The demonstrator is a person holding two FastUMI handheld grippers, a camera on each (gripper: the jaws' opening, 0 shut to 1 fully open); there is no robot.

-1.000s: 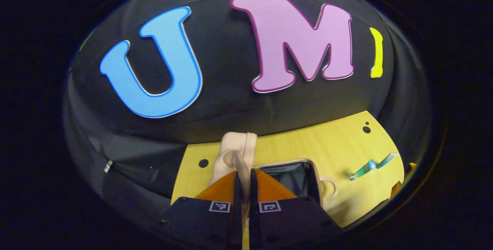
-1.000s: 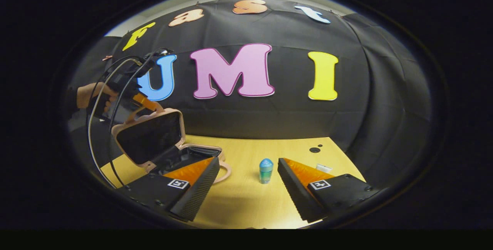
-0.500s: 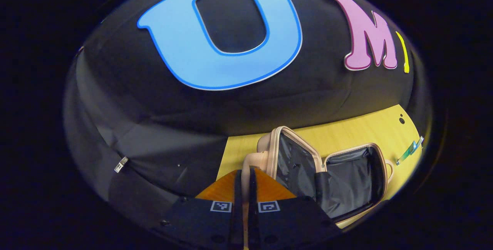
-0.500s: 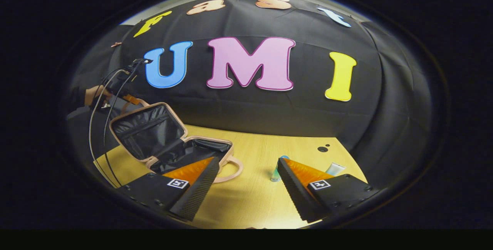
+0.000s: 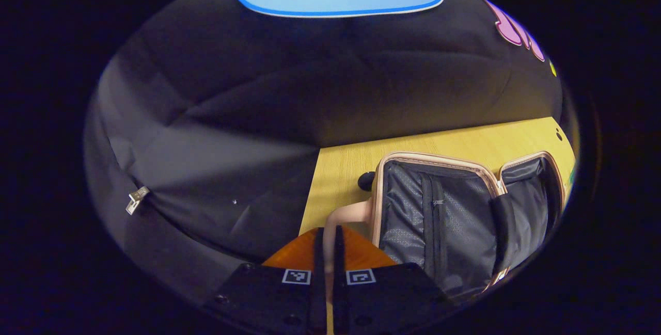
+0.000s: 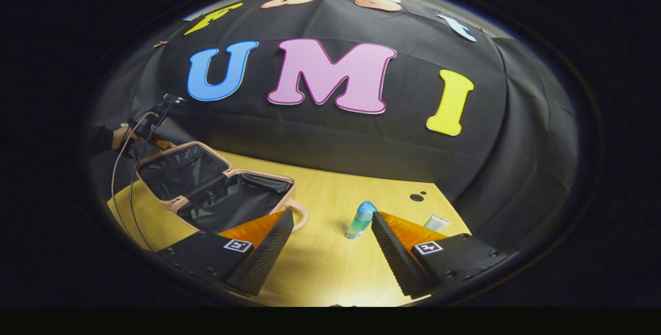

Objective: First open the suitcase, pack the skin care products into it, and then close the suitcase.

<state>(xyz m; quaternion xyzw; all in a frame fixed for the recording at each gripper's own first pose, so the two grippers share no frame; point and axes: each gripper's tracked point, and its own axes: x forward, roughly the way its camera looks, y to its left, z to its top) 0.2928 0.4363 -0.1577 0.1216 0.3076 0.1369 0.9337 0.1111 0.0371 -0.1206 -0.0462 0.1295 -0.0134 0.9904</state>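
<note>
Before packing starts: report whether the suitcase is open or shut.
Open. The suitcase lies on the table with its lid swung back, dark lining of both halves exposed. The left gripper pinches the lid's handle.

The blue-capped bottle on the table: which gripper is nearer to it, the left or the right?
The right gripper. The blue-capped bottle stands just ahead of its open fingers. The left gripper is across the open suitcase, shut on the lid handle.
</note>
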